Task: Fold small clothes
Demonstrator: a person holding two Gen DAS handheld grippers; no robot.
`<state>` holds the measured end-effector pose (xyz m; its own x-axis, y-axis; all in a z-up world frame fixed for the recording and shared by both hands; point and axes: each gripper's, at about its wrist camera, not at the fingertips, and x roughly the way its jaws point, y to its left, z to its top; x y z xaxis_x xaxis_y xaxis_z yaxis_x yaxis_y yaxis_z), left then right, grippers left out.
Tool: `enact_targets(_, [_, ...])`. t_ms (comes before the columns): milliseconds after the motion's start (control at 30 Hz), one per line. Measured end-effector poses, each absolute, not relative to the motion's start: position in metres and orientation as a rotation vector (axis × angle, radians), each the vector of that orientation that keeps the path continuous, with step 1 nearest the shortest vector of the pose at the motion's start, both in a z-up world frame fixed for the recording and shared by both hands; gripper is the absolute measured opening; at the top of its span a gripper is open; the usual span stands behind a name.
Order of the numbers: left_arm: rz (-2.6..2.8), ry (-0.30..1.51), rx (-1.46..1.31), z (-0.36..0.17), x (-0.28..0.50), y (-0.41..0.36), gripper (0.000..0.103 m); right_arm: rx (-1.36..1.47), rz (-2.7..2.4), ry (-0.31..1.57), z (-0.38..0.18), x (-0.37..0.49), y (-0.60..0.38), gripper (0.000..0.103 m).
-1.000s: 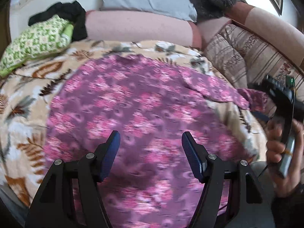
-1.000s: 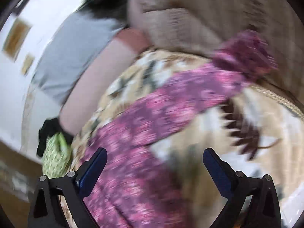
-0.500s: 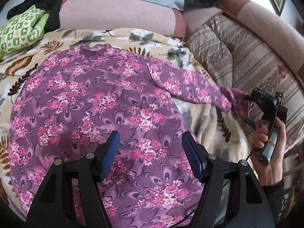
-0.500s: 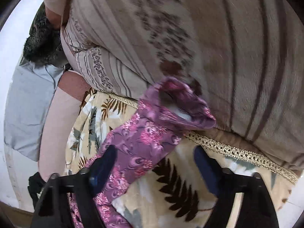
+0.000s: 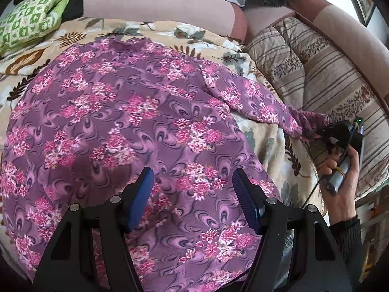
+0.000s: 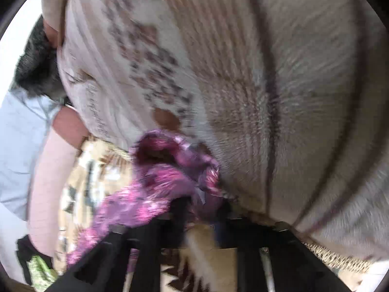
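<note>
Spread flat on the leaf-print blanket (image 5: 155, 28) of a sofa, the purple floral top (image 5: 126, 126) lies wholly unfolded, the right gripper (image 6: 203, 205) clamped on its sleeve cuff (image 6: 170, 160) while the left gripper (image 5: 193, 191) hovers open above the hem, so every fold remains.

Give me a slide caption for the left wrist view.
Open left gripper above floral purple top; right gripper pinches its sleeve cuff.

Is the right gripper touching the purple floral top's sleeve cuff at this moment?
Touching. In the right wrist view the right gripper has just closed on the sleeve cuff; the left wrist view shows the cuff bunched at its tips.
</note>
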<state>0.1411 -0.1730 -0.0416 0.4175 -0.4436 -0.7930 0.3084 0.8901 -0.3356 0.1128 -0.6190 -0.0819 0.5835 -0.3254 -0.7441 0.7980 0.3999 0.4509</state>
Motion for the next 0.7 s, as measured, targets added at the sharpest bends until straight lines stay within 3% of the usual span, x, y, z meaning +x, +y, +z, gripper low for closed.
enact_targets(167, [-0.459, 1.032, -0.182, -0.034, 0.143, -0.151, 0.068, 0.726, -0.659, 0.536, -0.028, 0.114, -0.550, 0.005])
enact_targets(367, [-0.423, 1.031, -0.339, -0.021, 0.161, -0.097, 0.067, 0.467, -0.293, 0.518, 0.013, 0.135, -0.381, 0.005])
enact_targets(567, [-0.367, 1.038, -0.442, -0.027, 0.184, -0.033, 0.067, 0.368, 0.036, 0.684, -0.026, 0.157, -0.249, 0.005])
enact_targets(700, [-0.291, 1.077, -0.537, -0.046, 0.205, 0.004, 0.067, 0.351, 0.170, 0.976, -0.108, 0.191, -0.206, 0.007])
